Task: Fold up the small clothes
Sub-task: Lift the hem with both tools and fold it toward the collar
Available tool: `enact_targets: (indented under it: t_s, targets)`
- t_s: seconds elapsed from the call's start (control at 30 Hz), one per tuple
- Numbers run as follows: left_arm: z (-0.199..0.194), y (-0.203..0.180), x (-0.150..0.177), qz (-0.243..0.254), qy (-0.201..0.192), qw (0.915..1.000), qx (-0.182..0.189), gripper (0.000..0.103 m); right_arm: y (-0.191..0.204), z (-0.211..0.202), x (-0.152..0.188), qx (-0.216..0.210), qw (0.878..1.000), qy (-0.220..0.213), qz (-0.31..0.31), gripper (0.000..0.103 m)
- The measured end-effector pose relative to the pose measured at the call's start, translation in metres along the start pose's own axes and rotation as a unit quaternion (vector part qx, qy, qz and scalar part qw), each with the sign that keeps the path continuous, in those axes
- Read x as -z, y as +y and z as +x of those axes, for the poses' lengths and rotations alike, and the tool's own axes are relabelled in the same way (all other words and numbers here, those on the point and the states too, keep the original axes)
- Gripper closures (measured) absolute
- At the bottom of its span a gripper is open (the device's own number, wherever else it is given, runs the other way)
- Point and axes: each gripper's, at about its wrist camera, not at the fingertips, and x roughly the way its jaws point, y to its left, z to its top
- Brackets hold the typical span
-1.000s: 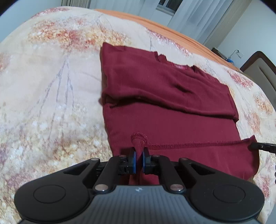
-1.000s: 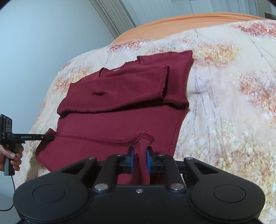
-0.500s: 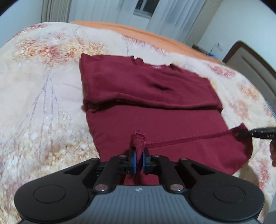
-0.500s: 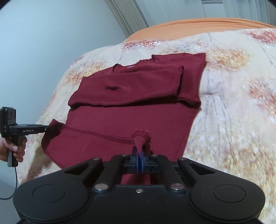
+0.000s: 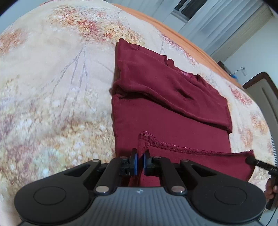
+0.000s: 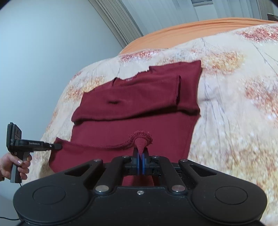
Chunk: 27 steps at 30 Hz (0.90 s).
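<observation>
Nearest the lenses, each gripper is clamped on a bottom corner of the maroon top (image 5: 173,121): the left gripper (image 5: 140,163) pinches the hem (image 5: 173,147) at one end, the right gripper (image 6: 140,160) holds the other, so the stitched edge runs taut between them and lifts off the cloth below. Holding both corners at once keeps that edge straight, which suggests the lower half is meant to travel up over the body in one even fold. Beyond the raised hem, the shirt's middle lies flat on the floral bedspread (image 5: 60,87), and farther on the sleeves (image 6: 139,97) are already folded across the chest, narrowing the garment to a rectangle. At the far end the neckline (image 6: 128,79) points toward the bed's orange-trimmed far edge (image 6: 191,29), with curtains (image 6: 165,12) behind.
</observation>
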Motion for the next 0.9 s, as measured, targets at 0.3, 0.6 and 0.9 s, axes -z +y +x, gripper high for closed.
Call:
enact_targets:
  t_s: [0.3,0.6,0.9]
  targets:
    - [0.005,-0.014,-0.014,0.025,0.003,0.9996,-0.01,0.097,0.008,0.003,-0.018,-0.004,1.0,-0.004,-0.018,0.101]
    - [-0.002,-0.015,-0.016,0.026,-0.004,0.9996,-0.002,0.097,0.005,-0.002,-0.019,-0.007,1.0,-0.012,0.001,0.101]
    - [-0.021,-0.023,-0.04,0.021,-0.049,0.9982,0.029,0.097,0.002,-0.011,-0.044,-0.026,0.998,-0.056,0.029,0.101]
